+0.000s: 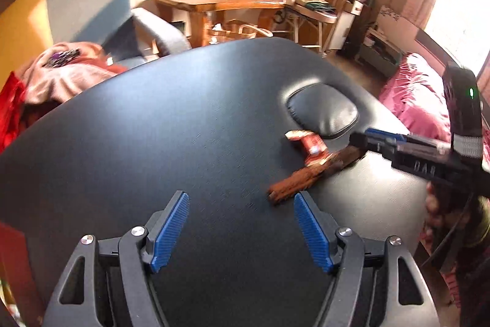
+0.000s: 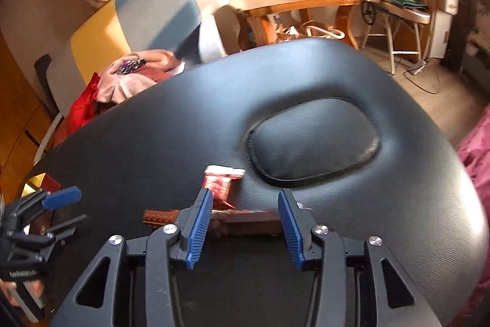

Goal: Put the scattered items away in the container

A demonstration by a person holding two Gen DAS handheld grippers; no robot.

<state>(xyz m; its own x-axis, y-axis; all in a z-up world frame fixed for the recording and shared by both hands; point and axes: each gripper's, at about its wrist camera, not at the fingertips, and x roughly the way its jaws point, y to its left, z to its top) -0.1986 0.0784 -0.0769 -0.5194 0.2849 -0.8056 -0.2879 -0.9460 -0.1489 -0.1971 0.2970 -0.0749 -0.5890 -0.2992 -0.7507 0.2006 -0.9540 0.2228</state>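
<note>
The brown wrapper bar [image 2: 245, 219] lies on my black padded table [image 2: 153, 143], touching a red packet [image 2: 219, 184]. My right gripper [image 2: 245, 222] straddles it, pads apart and not pressing. My left gripper [image 1: 242, 226] hangs released just beside its end.

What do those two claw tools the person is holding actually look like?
Both are matt black plastic. The left gripper and right gripper each have two fingers faced with ribbed blue pads, hinged on silver round bolts. White lettering marks the body, and a green light glows above.
</note>
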